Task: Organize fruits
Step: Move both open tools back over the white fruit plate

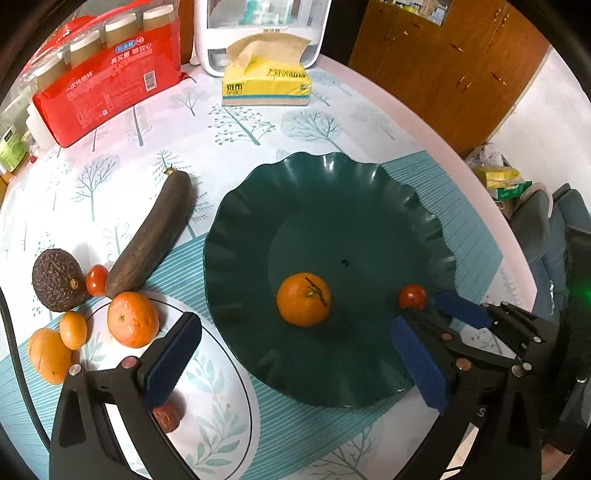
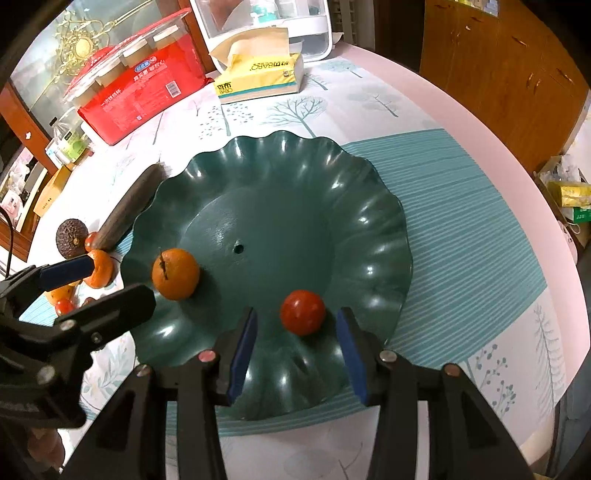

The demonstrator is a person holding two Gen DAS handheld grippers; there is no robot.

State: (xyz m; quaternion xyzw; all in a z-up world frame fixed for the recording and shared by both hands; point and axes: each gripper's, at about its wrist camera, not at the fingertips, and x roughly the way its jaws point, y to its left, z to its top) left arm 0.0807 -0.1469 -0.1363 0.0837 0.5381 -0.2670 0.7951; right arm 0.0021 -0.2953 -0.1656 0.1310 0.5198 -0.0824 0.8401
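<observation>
A dark green scalloped bowl [image 1: 369,192] [image 2: 369,206] holds a tangerine [image 1: 303,300] [image 2: 176,273] and a cherry tomato [image 1: 412,296] [image 2: 303,312]. My right gripper [image 2: 297,349] is open over the bowl's near rim, the tomato just ahead between its fingertips; it also shows in the left wrist view [image 1: 439,325]. My left gripper [image 1: 295,354] is open and empty, its left finger over a white plate [image 1: 221,373]. Left of the bowl lie an avocado [image 1: 57,279], a small tomato [image 1: 97,280], a dark cucumber [image 1: 151,240], and three orange fruits [image 1: 133,319].
A yellow tissue box [image 1: 266,79], a red pack of cups [image 1: 107,74] and a white appliance [image 1: 258,33] stand at the table's far side. A brown dried fruit [image 1: 168,417] lies on the plate. A wooden cabinet [image 1: 443,55] stands beyond the table.
</observation>
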